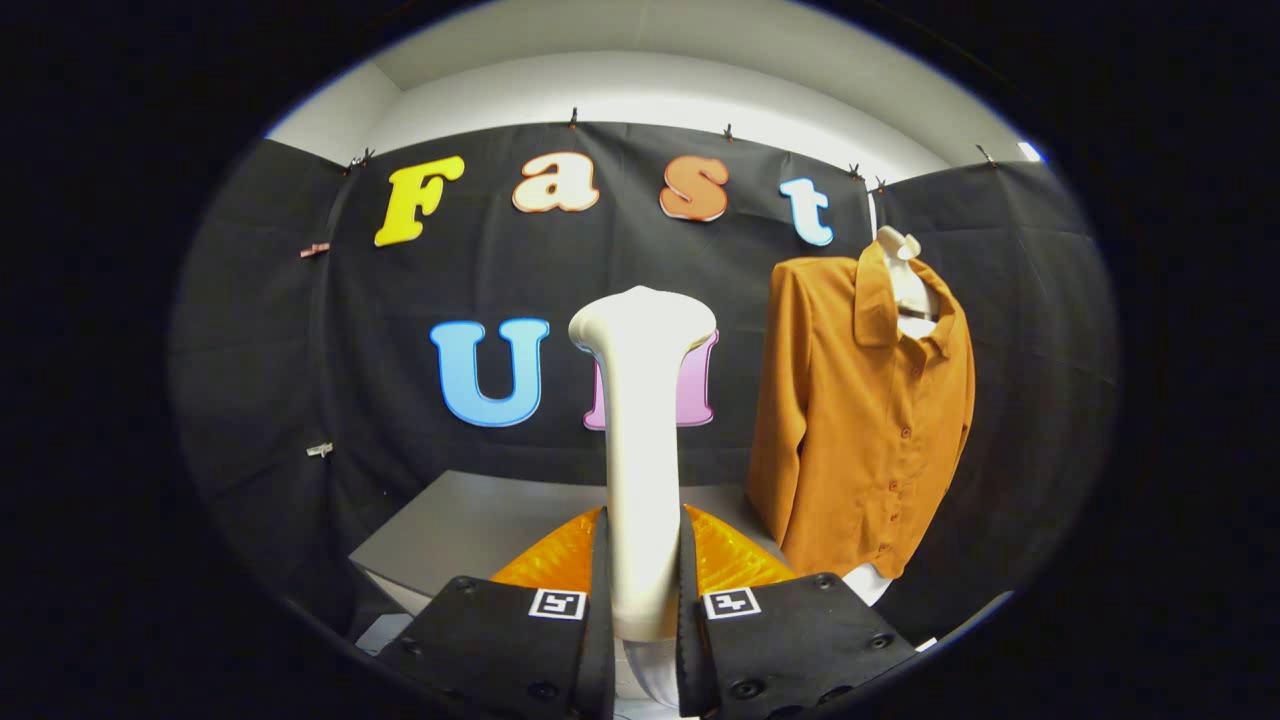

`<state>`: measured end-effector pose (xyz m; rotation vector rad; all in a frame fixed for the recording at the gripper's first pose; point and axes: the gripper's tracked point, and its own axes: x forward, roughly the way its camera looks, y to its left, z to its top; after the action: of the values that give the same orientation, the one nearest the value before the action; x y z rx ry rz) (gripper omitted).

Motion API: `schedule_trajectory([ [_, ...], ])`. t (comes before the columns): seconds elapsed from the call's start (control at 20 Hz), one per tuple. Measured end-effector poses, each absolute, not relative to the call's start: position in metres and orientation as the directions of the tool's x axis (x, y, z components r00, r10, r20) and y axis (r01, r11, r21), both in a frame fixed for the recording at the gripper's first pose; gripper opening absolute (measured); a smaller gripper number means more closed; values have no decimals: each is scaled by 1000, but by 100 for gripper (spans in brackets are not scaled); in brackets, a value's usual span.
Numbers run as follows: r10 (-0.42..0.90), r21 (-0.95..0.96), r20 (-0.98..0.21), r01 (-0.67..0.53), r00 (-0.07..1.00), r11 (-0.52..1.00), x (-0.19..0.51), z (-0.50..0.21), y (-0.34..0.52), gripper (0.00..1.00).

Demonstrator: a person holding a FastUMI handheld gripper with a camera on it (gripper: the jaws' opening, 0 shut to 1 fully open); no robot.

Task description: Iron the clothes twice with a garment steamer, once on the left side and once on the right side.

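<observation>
The jaws of the gripper [642, 600] are drawn in narrow and pinch the white handle of the steamer [640, 450] from both sides, each finger pressed flat against it. The steamer stands upright between the fingers, its broad head at the top tipped a little toward the left, over the grey bench [470, 530] that lies just ahead. Beyond the fingers and off to the right, an orange shirt [865, 420] hangs buttoned on a white hanger, well apart from the steamer.
</observation>
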<state>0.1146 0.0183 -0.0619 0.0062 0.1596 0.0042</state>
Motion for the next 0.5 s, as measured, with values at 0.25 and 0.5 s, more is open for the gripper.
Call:
schedule_trajectory([
  [0.25, -33, 43, 0, 33, 999, 999, 89, -8, -20, 28],
  [0.5, -90, 57, 126, 84, 988, 995, 74, 19, -79, 28],
])
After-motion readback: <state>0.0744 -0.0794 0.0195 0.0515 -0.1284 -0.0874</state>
